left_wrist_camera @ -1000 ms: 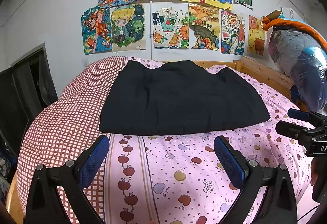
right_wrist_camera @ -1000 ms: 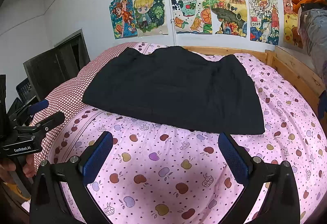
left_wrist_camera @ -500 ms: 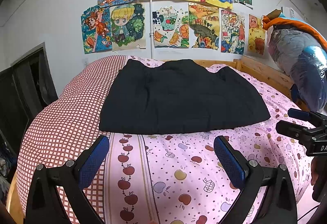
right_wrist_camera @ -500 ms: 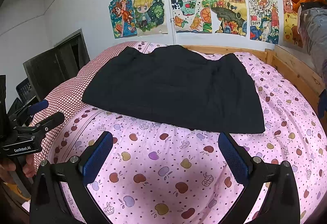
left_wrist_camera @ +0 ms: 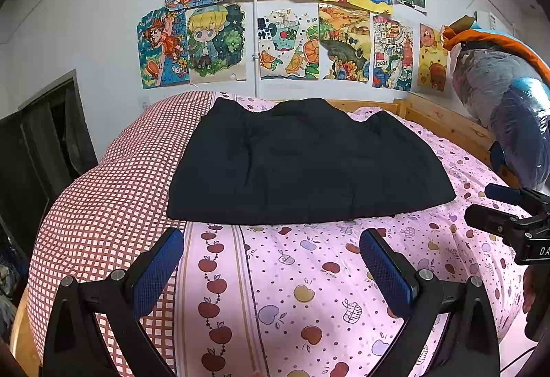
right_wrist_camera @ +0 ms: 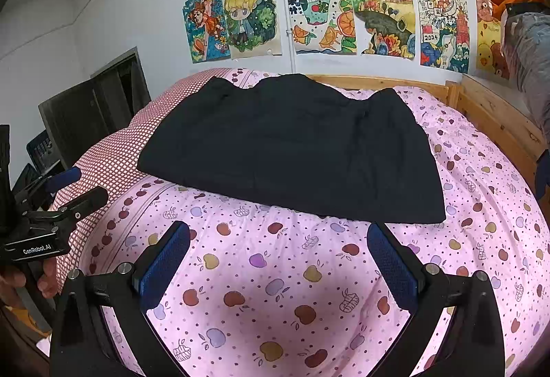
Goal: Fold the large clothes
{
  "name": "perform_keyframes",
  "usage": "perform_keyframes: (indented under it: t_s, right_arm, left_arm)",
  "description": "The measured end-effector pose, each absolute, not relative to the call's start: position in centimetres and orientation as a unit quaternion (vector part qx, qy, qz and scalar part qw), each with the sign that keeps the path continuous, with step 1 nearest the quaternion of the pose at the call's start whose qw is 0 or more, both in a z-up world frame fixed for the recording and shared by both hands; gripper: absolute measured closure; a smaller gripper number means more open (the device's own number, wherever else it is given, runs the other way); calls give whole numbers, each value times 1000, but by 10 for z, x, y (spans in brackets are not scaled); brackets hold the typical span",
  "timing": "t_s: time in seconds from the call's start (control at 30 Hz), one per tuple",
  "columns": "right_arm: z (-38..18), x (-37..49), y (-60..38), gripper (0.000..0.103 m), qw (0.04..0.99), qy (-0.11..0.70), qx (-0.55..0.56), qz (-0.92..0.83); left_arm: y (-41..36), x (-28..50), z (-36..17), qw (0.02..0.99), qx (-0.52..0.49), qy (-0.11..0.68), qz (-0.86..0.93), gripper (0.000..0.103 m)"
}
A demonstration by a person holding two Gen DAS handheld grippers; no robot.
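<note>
**Little moved in the last second; black garment lay flat ahead of both tongs**

Across the last second I saw almost no change: the black garment (left_wrist_camera: 302, 163) kept its place on the bed (left_wrist_camera: 309, 273), straight ahead of my left tongs (left_wrist_camera: 271, 260) and my right tongs (right_wrist_camera: 278, 253), clear of both. Both tongs stood wide apart, holding nothing, low over the pink quilt. The cloth looked like a neat, compact slab, which fitted either a fold already made or one stage of several; I could not tell which.
</note>
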State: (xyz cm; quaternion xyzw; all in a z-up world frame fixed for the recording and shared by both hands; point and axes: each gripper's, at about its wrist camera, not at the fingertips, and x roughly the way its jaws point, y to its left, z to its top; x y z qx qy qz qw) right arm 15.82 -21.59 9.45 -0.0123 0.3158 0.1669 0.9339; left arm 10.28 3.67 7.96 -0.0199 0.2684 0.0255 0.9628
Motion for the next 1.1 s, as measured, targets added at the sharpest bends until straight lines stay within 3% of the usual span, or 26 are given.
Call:
perform_keyframes:
  t_s: [1.1]
  right_arm:
    - [95, 156, -217, 2, 931, 324, -18, 168]
  left_arm:
    - [35, 104, 85, 961, -10, 271, 58, 0]
